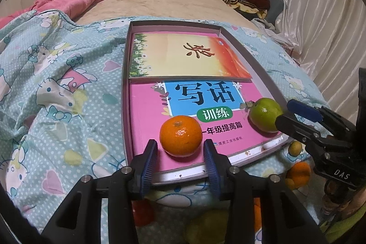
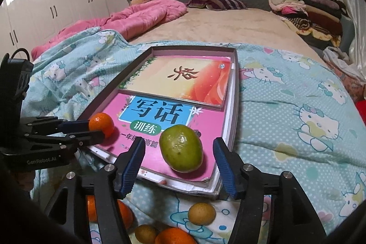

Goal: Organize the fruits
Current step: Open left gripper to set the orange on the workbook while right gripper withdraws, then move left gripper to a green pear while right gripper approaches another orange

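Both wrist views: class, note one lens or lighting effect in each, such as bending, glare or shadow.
Left wrist view: the box bulges outward, dark corners frame the picture, and glare spots shine on the orange. Right wrist view: the green fruit casts a soft shadow on the pink book, and fruit below the fingers looks blurred.

Both wrist views close, angled down over bed; share pink book [image 1: 146, 120] [image 2: 205, 129].

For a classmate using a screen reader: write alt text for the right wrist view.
A green fruit rests on a pink book in a shallow box on a bed, between the right gripper's open fingers.
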The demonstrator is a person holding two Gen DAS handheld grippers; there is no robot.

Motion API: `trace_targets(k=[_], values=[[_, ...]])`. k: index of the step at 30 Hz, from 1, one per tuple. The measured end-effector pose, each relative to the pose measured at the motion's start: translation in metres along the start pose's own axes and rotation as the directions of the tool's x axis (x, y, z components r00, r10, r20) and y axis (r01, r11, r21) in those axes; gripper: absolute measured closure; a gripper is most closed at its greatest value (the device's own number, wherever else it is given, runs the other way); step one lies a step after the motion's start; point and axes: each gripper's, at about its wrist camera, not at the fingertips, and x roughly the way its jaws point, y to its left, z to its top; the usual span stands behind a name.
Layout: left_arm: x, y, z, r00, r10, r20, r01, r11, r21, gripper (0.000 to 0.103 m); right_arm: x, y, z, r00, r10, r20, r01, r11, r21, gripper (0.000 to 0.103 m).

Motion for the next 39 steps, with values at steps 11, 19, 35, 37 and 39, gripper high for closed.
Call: trace_targets(k=[11,19,35,37,39], values=[[-0.023,0.003,0.003,0.999,-0.032,0.043,0.033,0.999,-0.016,0.045,-0.017,-0.004,-0.002,0.999,-0.008,0.041,0.007,1.000,0.016,0.036],[-0.051,0.000,0.000,0.994,-0.050,0.095,0.051,0.999,-0.003,0.028,-0.035,-0.002,-0.004,0.997,-0.006,0.076,0.005,1.000,0.019,0.035],[-0.073,0.004,-0.007,0.992,-0.047,0.117,0.048,0.999,-0.001,0.023,-0.065,0.001,-0.010,0.990,-0.049,0.131,0.048,0.999,0.008,0.031],[-0.076,0.005,-0.010,0.992,-0.042,0.120,0.042,0.999,-0.004,0.023,-0.071,-0.001,-0.014,0.989,-0.049,0.140,0.047,0.999,0.021,0.031],[-0.077,0.007,-0.012,0.992,-0.041,0.119,0.042,0.999,-0.006,0.023,-0.076,-0.003,-0.017,0.988,-0.055,0.145,0.052,0.998,0.030,0.030]])
